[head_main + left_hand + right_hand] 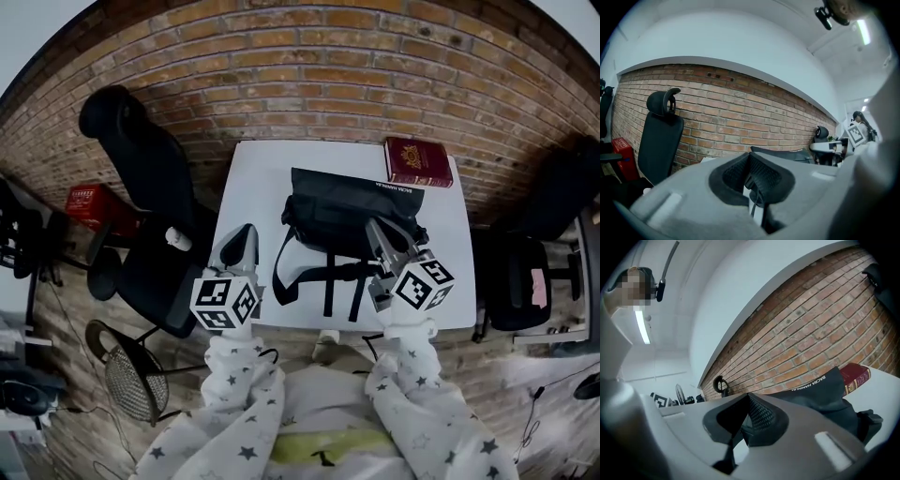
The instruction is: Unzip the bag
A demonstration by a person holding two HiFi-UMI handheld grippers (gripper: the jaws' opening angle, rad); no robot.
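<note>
A black bag (352, 217) with loose straps lies in the middle of the white table (253, 178); it also shows in the right gripper view (825, 394) and, further off, in the left gripper view (787, 154). My left gripper (242, 246) hovers over the table's front left, left of the bag and apart from it, jaws shut and empty (751, 173). My right gripper (380, 231) is over the bag's front right part, jaws shut with nothing seen between them (751, 420). Whether it touches the bag I cannot tell. The zip is not visible.
A dark red book (418, 161) lies at the table's back right corner, beside the bag. A black office chair (141, 178) stands at the left, another chair (534, 272) at the right. A brick wall (319, 75) backs the table. A red box (94, 206) sits on the floor at the left.
</note>
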